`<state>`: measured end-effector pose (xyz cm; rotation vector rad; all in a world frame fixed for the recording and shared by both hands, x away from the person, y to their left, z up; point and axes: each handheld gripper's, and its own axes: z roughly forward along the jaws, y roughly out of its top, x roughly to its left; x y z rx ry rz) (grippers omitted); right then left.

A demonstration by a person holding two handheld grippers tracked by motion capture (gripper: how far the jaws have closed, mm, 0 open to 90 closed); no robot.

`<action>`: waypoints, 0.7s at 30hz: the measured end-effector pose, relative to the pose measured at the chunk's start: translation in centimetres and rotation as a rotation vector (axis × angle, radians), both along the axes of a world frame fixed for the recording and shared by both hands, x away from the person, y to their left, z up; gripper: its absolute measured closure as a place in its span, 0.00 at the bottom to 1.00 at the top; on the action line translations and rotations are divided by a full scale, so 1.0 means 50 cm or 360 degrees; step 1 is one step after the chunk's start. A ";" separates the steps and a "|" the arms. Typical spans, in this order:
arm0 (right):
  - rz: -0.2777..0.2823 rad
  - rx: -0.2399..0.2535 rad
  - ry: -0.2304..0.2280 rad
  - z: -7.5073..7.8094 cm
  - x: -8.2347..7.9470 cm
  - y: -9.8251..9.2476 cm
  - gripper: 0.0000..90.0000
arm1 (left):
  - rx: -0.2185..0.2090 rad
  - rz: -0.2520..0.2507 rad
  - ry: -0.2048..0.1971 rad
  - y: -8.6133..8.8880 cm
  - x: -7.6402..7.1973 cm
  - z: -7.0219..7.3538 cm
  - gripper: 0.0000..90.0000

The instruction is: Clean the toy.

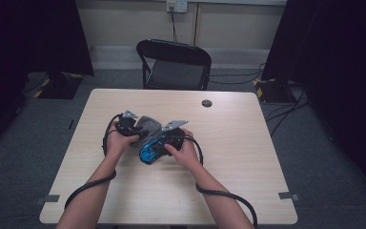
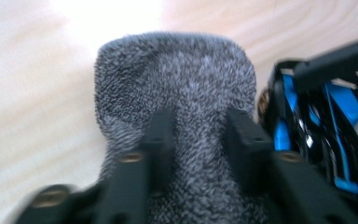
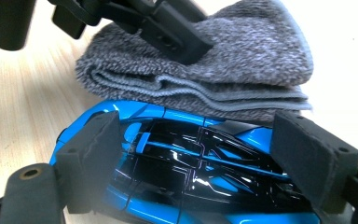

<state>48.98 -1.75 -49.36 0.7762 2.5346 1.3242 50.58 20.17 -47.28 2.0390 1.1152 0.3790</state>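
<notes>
On the middle of the wooden surface (image 1: 228, 143), a blue toy car (image 3: 191, 163) lies just beside a folded grey towel (image 3: 242, 60). The right tool (image 3: 205, 158) clamps the car's two ends. The left tool (image 2: 198, 135) rests on the towel, jaws parted, pinching nothing.

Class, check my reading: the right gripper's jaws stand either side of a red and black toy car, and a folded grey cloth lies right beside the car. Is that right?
One slip: the toy car is blue and black, not red, as the right gripper view shows. The rest stands: the right gripper straddles it, with the folded grey cloth beside it.
</notes>
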 end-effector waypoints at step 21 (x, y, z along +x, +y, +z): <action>-0.0016 0.0006 0.0000 -0.001 -0.001 0.004 0.18 | -0.0073 0.0051 0.0066 0.006 0.013 -0.050 0.55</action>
